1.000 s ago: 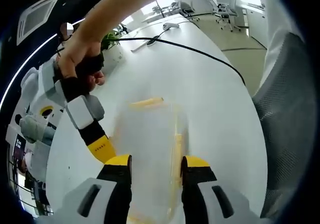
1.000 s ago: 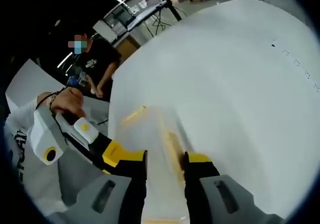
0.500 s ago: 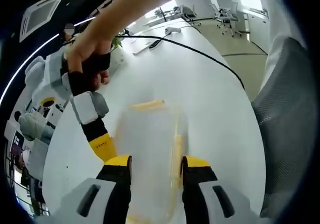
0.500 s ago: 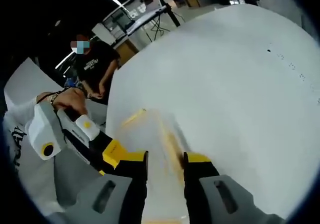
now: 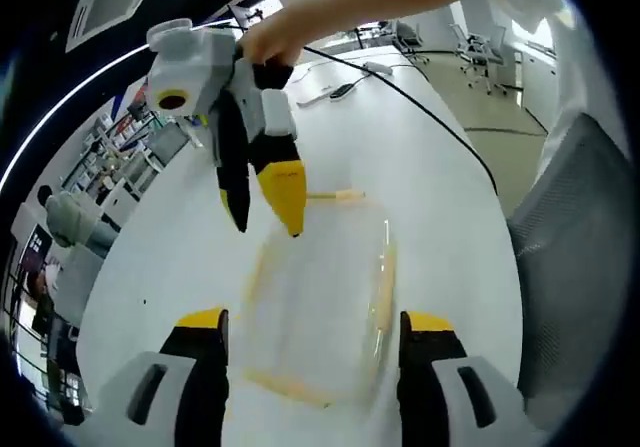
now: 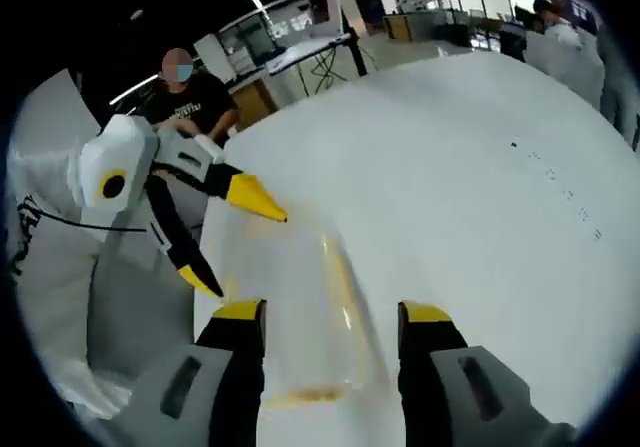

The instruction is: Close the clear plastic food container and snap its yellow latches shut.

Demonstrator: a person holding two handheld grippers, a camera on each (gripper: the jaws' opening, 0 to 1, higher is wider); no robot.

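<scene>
Left gripper view, both grippers (image 5: 313, 319) (image 6: 331, 312) now spread wide (previously narrow), container (image 5: 318, 302) released.

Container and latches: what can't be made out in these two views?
- Left gripper view: whether the container lid is seated; clear plastic blurs into the white table.
- Left gripper view: far latch partly hidden by the right gripper.
- Right gripper view: latch state; motion blur smears it.
- Right gripper view: the container's near end, cut off between the jaws.
</scene>
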